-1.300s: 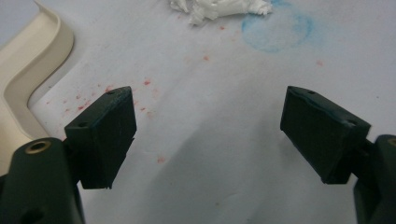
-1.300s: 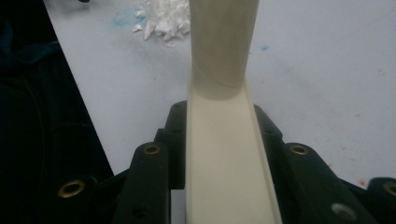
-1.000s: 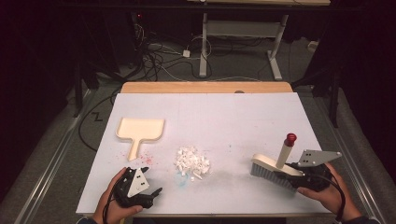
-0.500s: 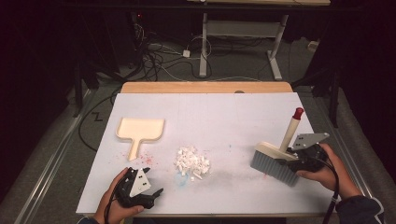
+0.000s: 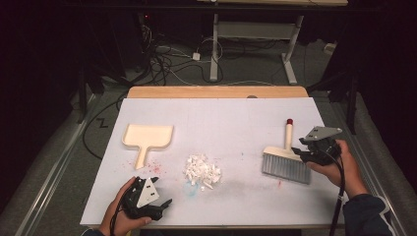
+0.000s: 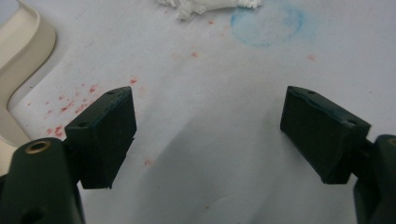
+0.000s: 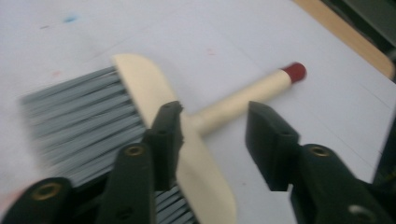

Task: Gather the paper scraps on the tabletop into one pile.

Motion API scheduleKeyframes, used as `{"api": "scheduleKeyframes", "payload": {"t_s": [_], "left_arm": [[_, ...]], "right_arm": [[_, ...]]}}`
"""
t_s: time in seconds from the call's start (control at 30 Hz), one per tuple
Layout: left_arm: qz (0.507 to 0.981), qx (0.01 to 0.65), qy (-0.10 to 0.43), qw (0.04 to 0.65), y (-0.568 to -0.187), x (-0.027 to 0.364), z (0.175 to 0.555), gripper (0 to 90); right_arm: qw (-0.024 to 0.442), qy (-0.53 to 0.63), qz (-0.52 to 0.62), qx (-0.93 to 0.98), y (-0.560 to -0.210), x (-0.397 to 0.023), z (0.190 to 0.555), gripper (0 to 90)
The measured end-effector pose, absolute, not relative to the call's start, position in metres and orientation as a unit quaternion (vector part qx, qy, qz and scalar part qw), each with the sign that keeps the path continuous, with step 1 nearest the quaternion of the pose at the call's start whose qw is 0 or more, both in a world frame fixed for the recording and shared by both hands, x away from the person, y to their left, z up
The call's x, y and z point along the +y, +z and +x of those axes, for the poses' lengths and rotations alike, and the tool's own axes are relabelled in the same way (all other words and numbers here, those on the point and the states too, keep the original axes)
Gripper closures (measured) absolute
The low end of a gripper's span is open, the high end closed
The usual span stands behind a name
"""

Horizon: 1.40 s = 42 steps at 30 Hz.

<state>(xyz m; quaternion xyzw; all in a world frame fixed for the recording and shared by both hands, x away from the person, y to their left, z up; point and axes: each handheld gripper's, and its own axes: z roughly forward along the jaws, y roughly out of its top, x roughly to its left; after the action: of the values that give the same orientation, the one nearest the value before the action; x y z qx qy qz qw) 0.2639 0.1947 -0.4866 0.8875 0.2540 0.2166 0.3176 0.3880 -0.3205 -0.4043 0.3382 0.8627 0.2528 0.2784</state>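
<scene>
White tabletop is bearing shredded white scraps; your right gripper is closing, jaws apart, astride the cream-handled grey-bristled brush for sweeping, while your left gripper is resting with jaws parted.

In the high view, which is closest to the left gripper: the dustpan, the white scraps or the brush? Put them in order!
From the left gripper:
1. White scraps, just up and right, mid-table.
2. Dustpan, farther up, left side.
3. Brush, far right, at the right gripper.
</scene>
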Motion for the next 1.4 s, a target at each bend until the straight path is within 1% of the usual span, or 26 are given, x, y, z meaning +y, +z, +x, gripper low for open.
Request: {"api": "scheduleKeyframes", "payload": {"t_s": [0.07, 0.13, 0.23, 0.27, 0.37, 0.4, 0.43, 0.5, 0.6, 0.87, 0.97, 1.07, 1.13, 1.23, 1.33, 1.4], "left_arm": [[0.888, 0.253, 0.216, 0.317, -0.487, 0.194, 0.264, 17.2], [0.888, 0.253, 0.216, 0.317, -0.487, 0.194, 0.264, 17.4], [0.888, 0.253, 0.215, 0.318, -0.487, 0.194, 0.264, 17.5], [0.888, 0.253, 0.215, 0.318, -0.487, 0.194, 0.264, 17.5], [0.888, 0.253, 0.214, 0.318, -0.487, 0.194, 0.265, 17.6], [0.888, 0.254, 0.213, 0.319, -0.487, 0.194, 0.265, 17.6], [0.888, 0.253, 0.213, 0.319, -0.487, 0.194, 0.265, 17.6], [0.888, 0.253, 0.213, 0.319, -0.487, 0.194, 0.264, 17.7], [0.888, 0.253, 0.213, 0.319, -0.487, 0.194, 0.265, 17.8], [0.888, 0.253, 0.213, 0.319, -0.487, 0.194, 0.265, 17.8], [0.887, 0.254, 0.215, 0.319, -0.487, 0.195, 0.265, 17.8], [0.886, 0.255, 0.216, 0.321, -0.486, 0.195, 0.264, 17.8], [0.885, 0.255, 0.218, 0.323, -0.486, 0.196, 0.264, 17.8], [0.884, 0.256, 0.220, 0.323, -0.485, 0.196, 0.264, 17.7], [0.882, 0.258, 0.222, 0.325, -0.484, 0.197, 0.264, 17.7], [0.881, 0.257, 0.223, 0.328, -0.483, 0.197, 0.264, 17.8]], "right_arm": [[0.285, 0.262, 0.371, 0.844, -0.409, -0.324, 0.393, 71.9], [0.290, 0.253, 0.393, 0.835, -0.417, -0.326, 0.401, 76.6], [0.271, 0.238, 0.424, 0.830, -0.430, -0.326, 0.414, 79.7], [0.272, 0.230, 0.432, 0.829, -0.434, -0.325, 0.417, 80.7], [0.261, 0.214, 0.438, 0.833, -0.442, -0.319, 0.426, 81.3], [0.264, 0.207, 0.438, 0.834, -0.445, -0.316, 0.429, 81.4], [0.261, 0.203, 0.435, 0.838, -0.447, -0.313, 0.431, 83.4], [0.274, 0.196, 0.439, 0.833, -0.449, -0.309, 0.433, 83.3], [0.262, 0.209, 0.450, 0.828, -0.449, -0.309, 0.437, 81.7], [0.270, 0.211, 0.456, 0.822, -0.448, -0.309, 0.436, 77.8], [0.276, 0.230, 0.458, 0.813, -0.442, -0.312, 0.431, 75.7], [0.271, 0.275, 0.444, 0.809, -0.434, -0.316, 0.424, 73.3], [0.275, 0.305, 0.436, 0.801, -0.429, -0.319, 0.419, 68.4], [0.286, 0.344, 0.423, 0.788, -0.420, -0.320, 0.409, 64.0], [0.300, 0.380, 0.398, 0.780, -0.409, -0.318, 0.395, 55.2], [0.289, 0.414, 0.388, 0.771, -0.402, -0.318, 0.384, 49.7]]}}
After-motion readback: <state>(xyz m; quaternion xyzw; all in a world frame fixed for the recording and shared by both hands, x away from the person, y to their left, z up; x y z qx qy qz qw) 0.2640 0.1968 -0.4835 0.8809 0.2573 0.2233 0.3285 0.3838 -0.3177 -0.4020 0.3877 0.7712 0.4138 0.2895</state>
